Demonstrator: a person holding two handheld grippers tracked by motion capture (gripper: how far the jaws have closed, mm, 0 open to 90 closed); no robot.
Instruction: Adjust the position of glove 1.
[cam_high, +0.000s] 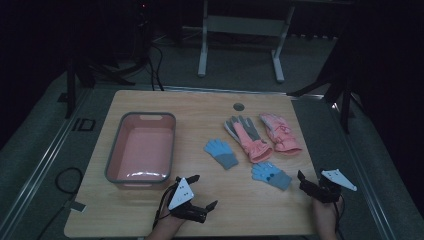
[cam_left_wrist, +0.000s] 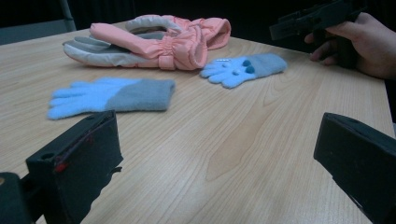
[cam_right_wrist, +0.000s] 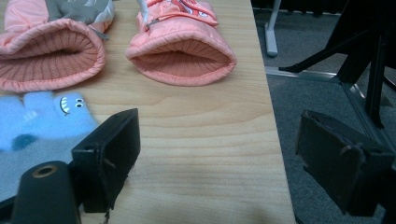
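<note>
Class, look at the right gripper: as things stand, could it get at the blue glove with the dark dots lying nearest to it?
Probably yes. The right gripper has its jaws open with nothing between them, and the blue glove with the dark dots lies flat on the table just beside it. Only bare wood separates them; the pink gloves lie farther back.
</note>
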